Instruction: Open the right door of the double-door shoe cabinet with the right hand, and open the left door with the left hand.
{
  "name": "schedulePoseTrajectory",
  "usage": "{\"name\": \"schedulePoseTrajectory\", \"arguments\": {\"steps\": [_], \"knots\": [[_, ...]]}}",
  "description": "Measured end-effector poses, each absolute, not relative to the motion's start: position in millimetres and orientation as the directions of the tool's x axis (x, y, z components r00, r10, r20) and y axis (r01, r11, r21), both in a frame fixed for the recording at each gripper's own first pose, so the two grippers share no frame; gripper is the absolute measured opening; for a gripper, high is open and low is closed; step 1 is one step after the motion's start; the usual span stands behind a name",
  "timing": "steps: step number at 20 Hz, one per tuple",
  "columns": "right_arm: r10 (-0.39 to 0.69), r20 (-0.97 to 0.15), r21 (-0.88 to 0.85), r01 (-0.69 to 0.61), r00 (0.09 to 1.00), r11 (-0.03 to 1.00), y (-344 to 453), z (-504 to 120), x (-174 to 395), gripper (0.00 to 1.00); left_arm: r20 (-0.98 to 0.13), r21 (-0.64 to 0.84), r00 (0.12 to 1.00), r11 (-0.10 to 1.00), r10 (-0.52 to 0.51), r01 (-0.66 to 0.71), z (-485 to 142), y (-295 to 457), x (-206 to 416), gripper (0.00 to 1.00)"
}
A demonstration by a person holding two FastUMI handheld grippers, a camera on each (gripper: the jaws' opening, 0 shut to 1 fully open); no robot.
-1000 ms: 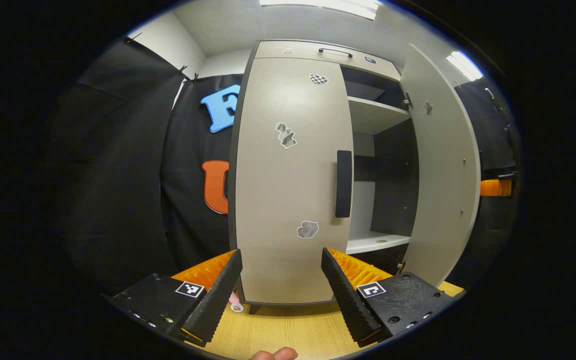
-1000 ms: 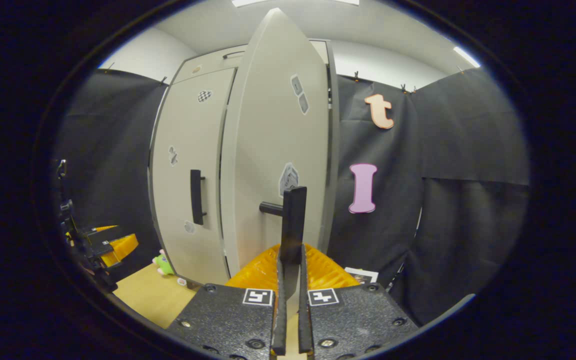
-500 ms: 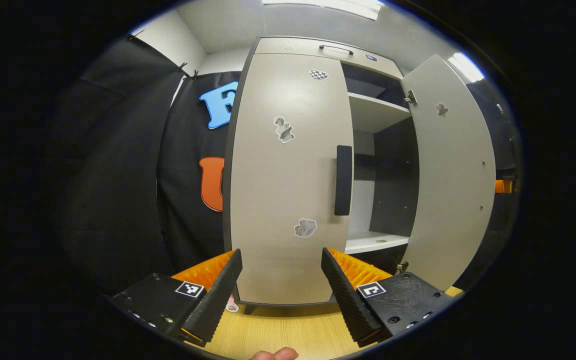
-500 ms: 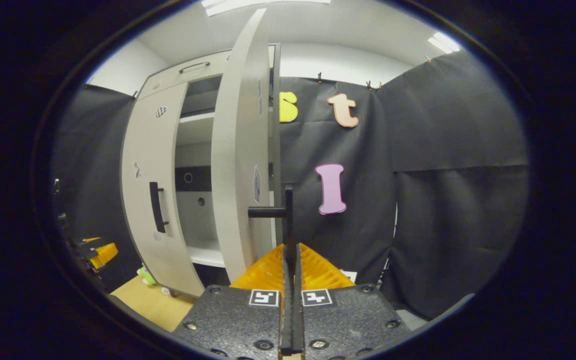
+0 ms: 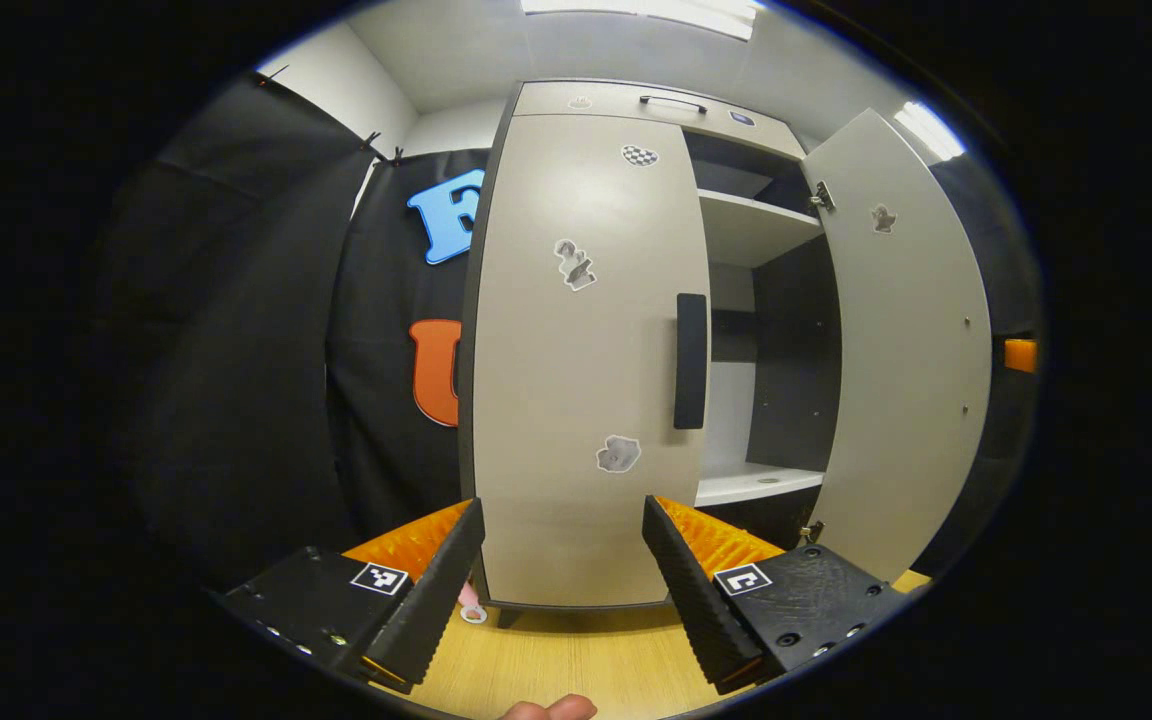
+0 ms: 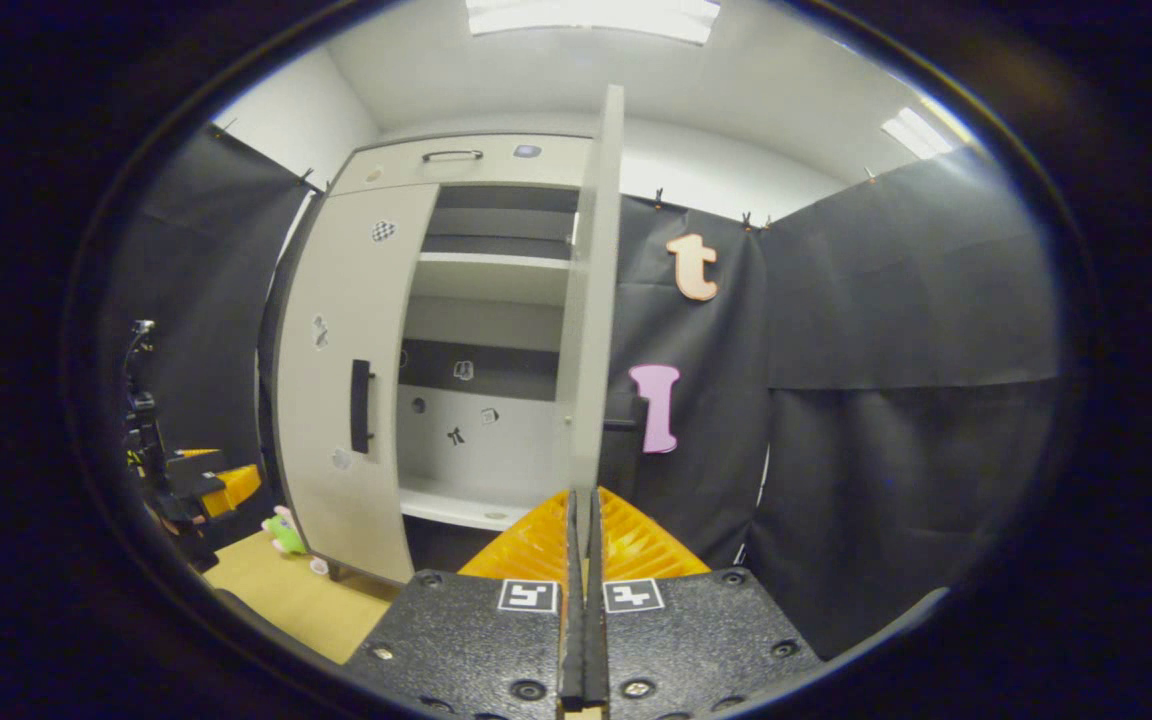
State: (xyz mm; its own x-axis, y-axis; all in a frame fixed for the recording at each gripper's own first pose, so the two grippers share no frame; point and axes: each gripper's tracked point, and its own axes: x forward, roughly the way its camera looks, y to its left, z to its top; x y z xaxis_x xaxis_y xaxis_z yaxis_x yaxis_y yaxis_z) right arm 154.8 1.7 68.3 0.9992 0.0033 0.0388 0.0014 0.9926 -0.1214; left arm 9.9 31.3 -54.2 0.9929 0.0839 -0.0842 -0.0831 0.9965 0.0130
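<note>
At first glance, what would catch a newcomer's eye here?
The tall shoe cabinet stands half open: its right door is swung wide, baring pale shelves, while the left door is shut. The open left gripper faces that door's black handle.

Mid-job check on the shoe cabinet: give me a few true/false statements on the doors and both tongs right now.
1. The right door stands open. True.
2. The left door is open too. False: it sits shut.
3. The left tongs grip the left door's handle. False: they are open, short of it.
4. The right tongs are spread wide. False: their fingers are together.
5. Shelves show inside the cabinet. True.
</note>
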Motion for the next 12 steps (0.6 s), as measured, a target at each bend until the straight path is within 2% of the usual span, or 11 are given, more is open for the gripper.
{"name": "schedulePoseTrajectory", "arguments": {"steps": [3, 4, 6, 8, 9, 10, 11, 12], "knots": [[0.01, 0.031, -0.115, -0.006, 0.999, 0.993, 17, 61, 154, 0.05, -0.085, 0.011, 0.995, 0.998, 0.061, -0.06, -51, 22, 3, 0.95], [0.021, 0.021, -0.122, -0.019, 1.0, 0.992, 21, 58, 154, 0.13, -0.078, 0.018, 0.995, 0.998, 0.058, -0.057, -49, 19, -1, 0.95], [0.055, 0.0, -0.129, -0.055, 0.998, 0.99, 27, 53, 154, 0.41, -0.069, 0.029, 0.996, 0.998, 0.055, -0.053, -47, 16, -7, 0.95], [0.07, -0.013, -0.114, -0.071, 0.997, 0.991, 33, 49, 157, 0.57, -0.066, 0.031, 0.997, 0.999, 0.037, -0.035, -45, 10, -9, 0.95], [0.068, -0.018, -0.094, -0.069, 0.998, 0.993, 37, 46, 157, 0.7, -0.067, 0.03, 0.997, 0.999, 0.027, -0.025, -45, 6, -11, 0.95], [0.069, -0.015, -0.073, -0.07, 0.998, 0.995, 40, 46, 157, 0.72, -0.068, 0.029, 0.998, 0.999, 0.019, -0.017, -45, 4, -13, 0.95], [0.068, -0.017, -0.049, -0.068, 0.998, 0.996, 43, 44, 159, 0.84, -0.064, 0.028, 0.998, 1.0, 0.011, -0.01, -43, 0, -14, 0.95], [0.062, -0.022, -0.03, -0.062, 0.998, 0.998, 44, 43, 159, 0.86, -0.061, 0.028, 0.998, 1.0, 0.003, -0.002, -42, -3, -14, 0.95]]}}
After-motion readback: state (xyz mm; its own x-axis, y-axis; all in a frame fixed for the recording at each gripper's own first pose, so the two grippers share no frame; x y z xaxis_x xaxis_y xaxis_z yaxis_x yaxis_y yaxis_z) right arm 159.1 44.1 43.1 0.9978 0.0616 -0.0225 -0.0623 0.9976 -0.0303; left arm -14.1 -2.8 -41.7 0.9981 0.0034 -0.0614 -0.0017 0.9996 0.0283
